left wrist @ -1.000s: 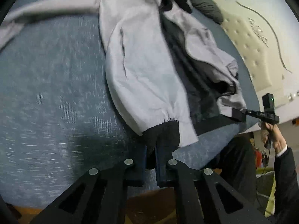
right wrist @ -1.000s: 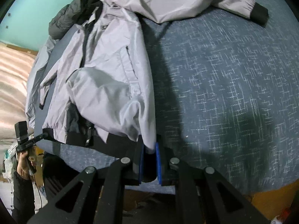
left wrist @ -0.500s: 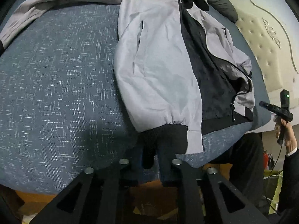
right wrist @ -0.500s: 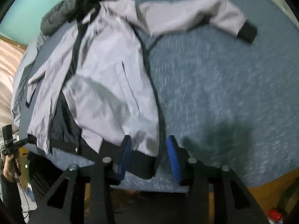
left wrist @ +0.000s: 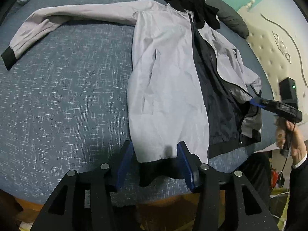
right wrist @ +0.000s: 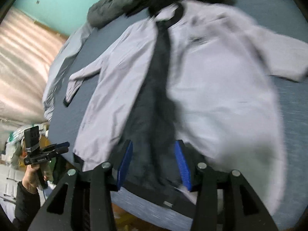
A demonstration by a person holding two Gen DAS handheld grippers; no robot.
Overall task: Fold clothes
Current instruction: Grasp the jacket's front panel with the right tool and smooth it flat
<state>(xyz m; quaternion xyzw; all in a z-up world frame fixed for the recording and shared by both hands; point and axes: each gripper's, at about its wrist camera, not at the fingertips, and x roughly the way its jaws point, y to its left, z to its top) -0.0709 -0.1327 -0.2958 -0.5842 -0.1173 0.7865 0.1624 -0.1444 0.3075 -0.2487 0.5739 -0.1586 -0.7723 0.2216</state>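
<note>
Grey jacket (left wrist: 167, 88) spread flat on bed (left wrist: 67, 100) for folding; left tool (left wrist: 155, 165) and right tool (right wrist: 152, 165) just opened, gripping nothing.

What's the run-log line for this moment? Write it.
left tool: jaws just opening, black cuff between, unpressed | right tool: jaws just opening, jacket lining between, unpressed
</note>
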